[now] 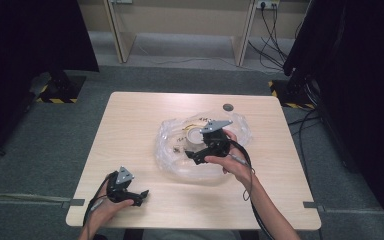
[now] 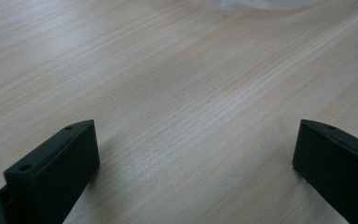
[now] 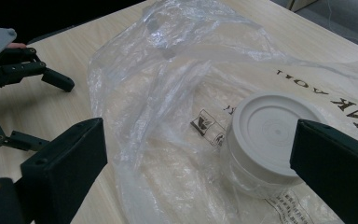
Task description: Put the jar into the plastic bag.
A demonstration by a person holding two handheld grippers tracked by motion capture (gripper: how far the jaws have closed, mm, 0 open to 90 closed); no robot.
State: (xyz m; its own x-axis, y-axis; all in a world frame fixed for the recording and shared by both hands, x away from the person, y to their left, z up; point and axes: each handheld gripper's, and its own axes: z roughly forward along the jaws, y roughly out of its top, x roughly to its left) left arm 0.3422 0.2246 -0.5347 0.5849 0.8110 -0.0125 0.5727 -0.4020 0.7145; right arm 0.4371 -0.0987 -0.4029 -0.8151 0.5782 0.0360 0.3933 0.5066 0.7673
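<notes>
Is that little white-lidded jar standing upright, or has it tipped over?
Upright. The jar stands on the plastic bag with its round white lid facing up, between the right gripper's open jaws.

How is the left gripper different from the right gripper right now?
The left gripper sits low near the table's front edge over bare wood; the right gripper hangs over the clear plastic bag. A white-lidded jar lies ahead of the right gripper; nothing lies ahead of the left gripper. Both are black, open and empty.

A crumpled clear plastic bag (image 1: 180,150) with black print lies mid-table, right of centre; a white-lidded round jar (image 3: 265,135) stands upright inside it.
</notes>
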